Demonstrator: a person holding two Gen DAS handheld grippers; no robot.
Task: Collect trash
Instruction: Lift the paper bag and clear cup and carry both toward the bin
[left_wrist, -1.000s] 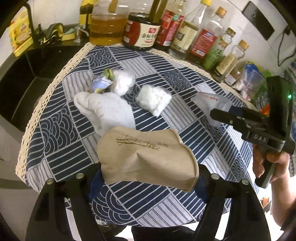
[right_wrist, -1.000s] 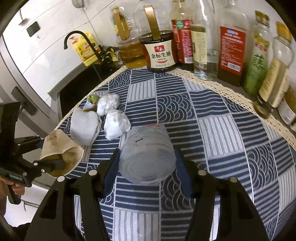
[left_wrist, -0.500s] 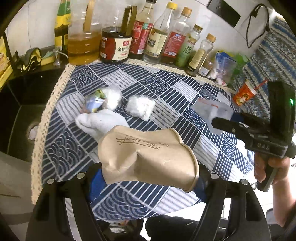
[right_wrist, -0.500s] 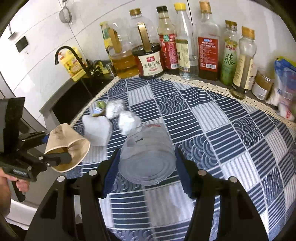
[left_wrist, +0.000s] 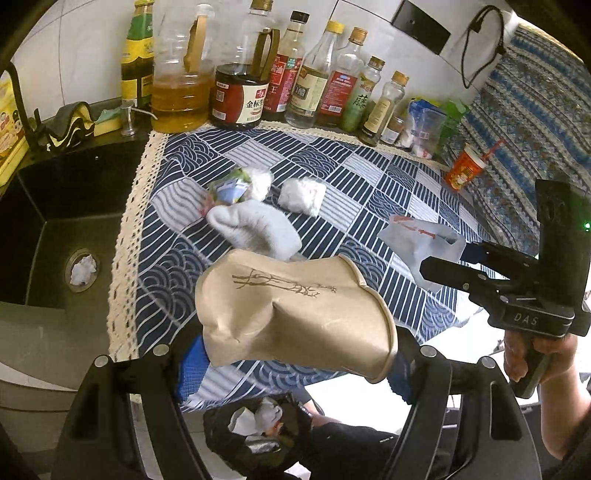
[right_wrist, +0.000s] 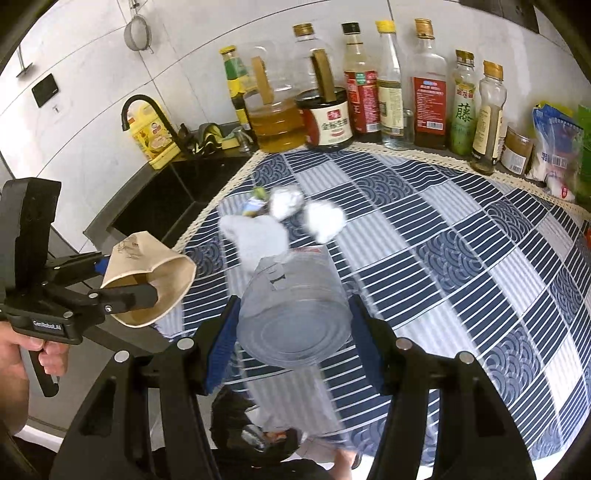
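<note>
My left gripper (left_wrist: 295, 369) is shut on a crushed tan paper cup (left_wrist: 291, 314), held in the air over the table's front edge. My right gripper (right_wrist: 295, 332) is shut on a clear plastic cup (right_wrist: 295, 314), also off the table. Each view shows the other gripper: the right gripper (left_wrist: 461, 266) with its clear cup (left_wrist: 417, 243), the left gripper (right_wrist: 122, 280) with its paper cup (right_wrist: 155, 273). On the blue patterned cloth lie a white wad (left_wrist: 255, 229), two crumpled tissues (left_wrist: 303, 192) and a coloured wrapper (left_wrist: 225, 190). Below the edge gapes a black bin bag (left_wrist: 258, 424) with trash inside.
A dark sink (left_wrist: 55, 221) lies left of the table, a tissue in its drain (left_wrist: 83, 269). Bottles of oil and sauce (left_wrist: 295, 92) line the back edge. An orange cup with a straw (left_wrist: 463, 170) stands at the far right. A person's hand (left_wrist: 535, 354) holds the right gripper.
Both grippers have drawn back from the table and risen a little, each keeping its cup. The black bin bag has come into view under them.
</note>
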